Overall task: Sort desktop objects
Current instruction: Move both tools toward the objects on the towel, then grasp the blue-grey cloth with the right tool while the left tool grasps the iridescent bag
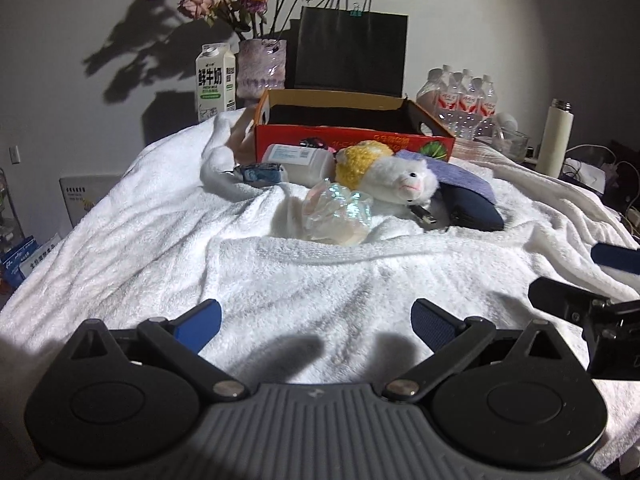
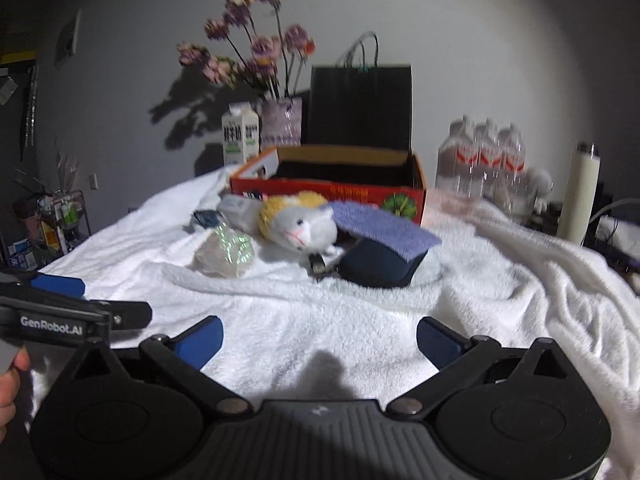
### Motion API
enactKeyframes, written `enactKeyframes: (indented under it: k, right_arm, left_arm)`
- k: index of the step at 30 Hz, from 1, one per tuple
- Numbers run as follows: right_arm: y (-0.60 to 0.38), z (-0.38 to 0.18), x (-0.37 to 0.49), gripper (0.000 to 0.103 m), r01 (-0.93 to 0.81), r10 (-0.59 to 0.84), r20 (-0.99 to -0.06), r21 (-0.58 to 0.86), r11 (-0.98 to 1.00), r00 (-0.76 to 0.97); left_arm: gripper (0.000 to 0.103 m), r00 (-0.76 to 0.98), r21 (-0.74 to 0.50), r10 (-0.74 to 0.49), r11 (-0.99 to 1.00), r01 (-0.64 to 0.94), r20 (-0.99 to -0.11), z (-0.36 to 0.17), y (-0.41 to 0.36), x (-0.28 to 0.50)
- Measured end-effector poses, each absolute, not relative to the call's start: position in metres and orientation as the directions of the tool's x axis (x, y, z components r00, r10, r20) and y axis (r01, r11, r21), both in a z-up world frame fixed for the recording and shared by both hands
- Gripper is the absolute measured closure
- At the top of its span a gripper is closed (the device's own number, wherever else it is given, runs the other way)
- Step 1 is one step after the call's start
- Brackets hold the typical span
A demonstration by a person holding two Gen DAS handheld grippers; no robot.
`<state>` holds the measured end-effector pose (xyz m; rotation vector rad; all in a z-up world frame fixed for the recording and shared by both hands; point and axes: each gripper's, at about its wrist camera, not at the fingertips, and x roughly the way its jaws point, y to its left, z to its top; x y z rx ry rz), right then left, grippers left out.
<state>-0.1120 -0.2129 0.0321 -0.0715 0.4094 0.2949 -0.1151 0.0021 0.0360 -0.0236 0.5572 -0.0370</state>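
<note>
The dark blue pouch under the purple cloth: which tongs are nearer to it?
Right, probably. The dark blue pouch lies almost straight ahead of the right tongs; from the left tongs it sits further off, ahead and to their right.

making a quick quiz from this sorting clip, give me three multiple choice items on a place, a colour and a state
1. Where does the plush cat lie?
A. inside the box
B. on the white towel, in front of the red box
C. beside the thermos

2. What colour is the paper bag?
A. black
B. white
C. red

3. How does the left gripper stand?
A. shut on the cat
B. shut, empty
C. open, empty

Answers: 1 B, the cat rests on towel below the box front; 2 A, the handled bag is black; 3 C, the blue pads stand wide apart over bare towel.
</note>
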Motion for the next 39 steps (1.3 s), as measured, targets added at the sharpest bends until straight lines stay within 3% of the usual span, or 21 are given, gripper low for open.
enactKeyframes:
  k: [4,7,14,24,30,33,34,35,36,38,39]
  right_arm:
    - [-0.218,0.035,-0.125,0.0,-0.314,0.295,-0.332,-0.002,0.949,0.896]
    - [-0.223,0.034,-0.122,0.0,-0.323,0.321,-0.344,0.054,0.945,0.882]
    - [-0.222,0.031,-0.118,0.0,-0.287,0.275,-0.354,0.019,0.958,0.894]
    - [-0.227,0.037,-0.057,0.005,-0.273,0.27,-0.363,0.044,0.961,0.892]
    - [-0.245,0.039,0.017,0.016,-0.245,0.299,-0.391,0.183,0.952,0.871]
    - [-0.257,0.038,0.059,0.017,-0.177,0.279,-0.44,0.258,0.95,0.854]
    - [-0.261,0.036,0.072,0.018,-0.153,0.279,-0.464,0.29,0.945,0.841]
    - [-0.264,0.033,0.085,0.024,-0.129,0.279,-0.489,0.318,0.939,0.826]
    - [-0.266,0.029,0.096,0.027,-0.112,0.282,-0.506,0.34,0.934,0.815]
    - [-0.269,0.021,0.114,0.05,-0.088,0.282,-0.53,0.361,0.929,0.8]
    - [-0.268,0.018,0.119,0.055,-0.077,0.265,-0.535,0.348,0.934,0.802]
  left_arm:
    - [0.0,0.857,-0.012,-0.058,0.998,0.061,-0.512,0.037,-0.008,-0.121]
    - [0.0,0.86,-0.008,-0.065,0.997,0.071,-0.505,0.038,-0.011,-0.123]
    - [0.0,0.859,-0.012,-0.059,0.998,0.062,-0.508,0.034,-0.007,-0.108]
    - [0.003,0.87,-0.065,-0.057,0.997,0.029,-0.49,0.043,0.011,-0.037]
    - [0.018,0.844,-0.108,-0.115,0.992,0.068,-0.524,0.035,0.01,0.012]
    - [0.037,0.827,-0.125,-0.141,0.988,0.086,-0.544,0.029,0.008,0.029]
    - [0.051,0.822,-0.134,-0.147,0.987,0.087,-0.551,0.027,0.008,0.032]
    - [0.059,0.816,-0.144,-0.151,0.986,0.083,-0.558,0.025,0.008,0.035]
    - [0.059,0.814,-0.151,-0.157,0.985,0.086,-0.56,0.025,0.008,0.035]
    - [0.067,0.819,-0.146,-0.152,0.986,0.084,-0.554,0.027,0.008,0.033]
    - [0.069,0.82,-0.144,-0.149,0.986,0.082,-0.553,0.029,0.008,0.032]
